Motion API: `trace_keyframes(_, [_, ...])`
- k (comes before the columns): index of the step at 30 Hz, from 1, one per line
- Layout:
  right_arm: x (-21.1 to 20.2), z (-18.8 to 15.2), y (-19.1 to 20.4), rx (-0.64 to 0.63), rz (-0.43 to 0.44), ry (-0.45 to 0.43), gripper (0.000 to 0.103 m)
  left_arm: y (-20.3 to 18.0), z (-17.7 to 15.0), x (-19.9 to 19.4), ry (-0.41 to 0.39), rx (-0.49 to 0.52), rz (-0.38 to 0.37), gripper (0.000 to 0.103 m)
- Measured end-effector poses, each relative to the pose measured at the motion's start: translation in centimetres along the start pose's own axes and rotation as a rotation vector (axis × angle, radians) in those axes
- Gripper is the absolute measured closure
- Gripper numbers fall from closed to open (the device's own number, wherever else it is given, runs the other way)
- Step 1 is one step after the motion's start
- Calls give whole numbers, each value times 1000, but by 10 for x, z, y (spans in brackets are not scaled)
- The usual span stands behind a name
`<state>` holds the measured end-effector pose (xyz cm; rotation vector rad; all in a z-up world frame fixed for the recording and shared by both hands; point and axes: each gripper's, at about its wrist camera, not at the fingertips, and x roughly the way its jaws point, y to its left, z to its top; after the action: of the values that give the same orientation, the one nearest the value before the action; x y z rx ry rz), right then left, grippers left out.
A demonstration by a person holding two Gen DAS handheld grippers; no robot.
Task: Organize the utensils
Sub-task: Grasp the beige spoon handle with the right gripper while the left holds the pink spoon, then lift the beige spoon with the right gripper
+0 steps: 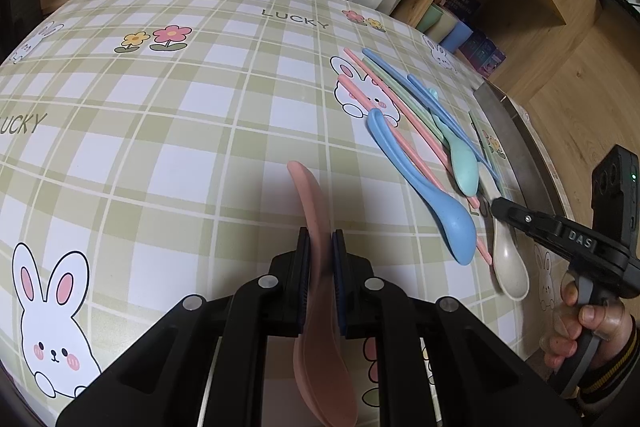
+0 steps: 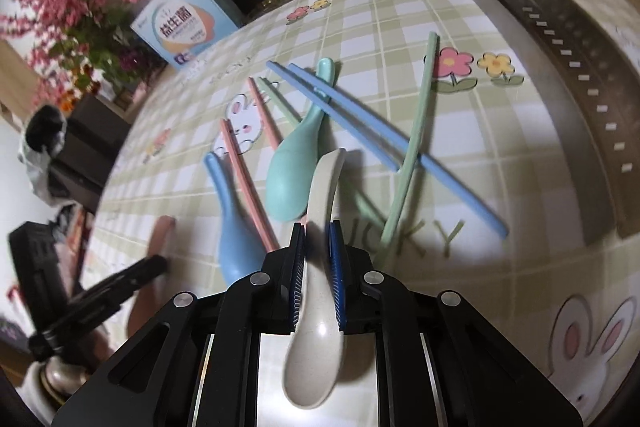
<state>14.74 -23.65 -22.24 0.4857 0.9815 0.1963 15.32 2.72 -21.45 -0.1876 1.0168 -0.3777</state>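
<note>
A table (image 1: 168, 115) under a green-checked cloth with rabbits and flowers fills both views. A long metal tray (image 2: 560, 75) with a slotted wall lies along the right side of the right wrist view.

At the bottom centre of the left wrist view, the left gripper (image 1: 320, 279) is clenched on a pink spoon (image 1: 316, 219). The spoon stands on edge between the pads, its handle pointing up the frame and its bowl hanging toward the camera.

At the bottom centre of the right wrist view, the right gripper (image 2: 317, 279) grasps a beige spoon (image 2: 320, 307) by the neck. Its bowl is near the camera and its handle tip reaches up to the teal spoon. In the left wrist view this gripper comes in from the right edge, a hand (image 1: 588, 327) on its trigger.

The remaining utensils lie in a loose pile, right of centre in the left wrist view and mid-frame in the right wrist view. A blue spoon (image 2: 234, 227) lies at the left of the pile with two pink chopsticks (image 2: 244, 175) just beside it. A teal spoon (image 2: 292, 167) sits in the middle. Two blue chopsticks (image 2: 360, 123) run diagonally over its handle. A green chopstick (image 2: 416, 131) crosses them at a steep angle, and another one (image 2: 280, 103) pokes out upper left of the teal spoon.
</note>
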Motion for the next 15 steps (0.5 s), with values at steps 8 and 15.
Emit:
trace_keyframes(8, [-3,-2,8,-27,15,0,97,7,-4,-5,6,-46,-8,96])
trace_keyframes(15, [-3,-3,16,-89,-42,6,96,7,-5,-6,6,-40,5,96])
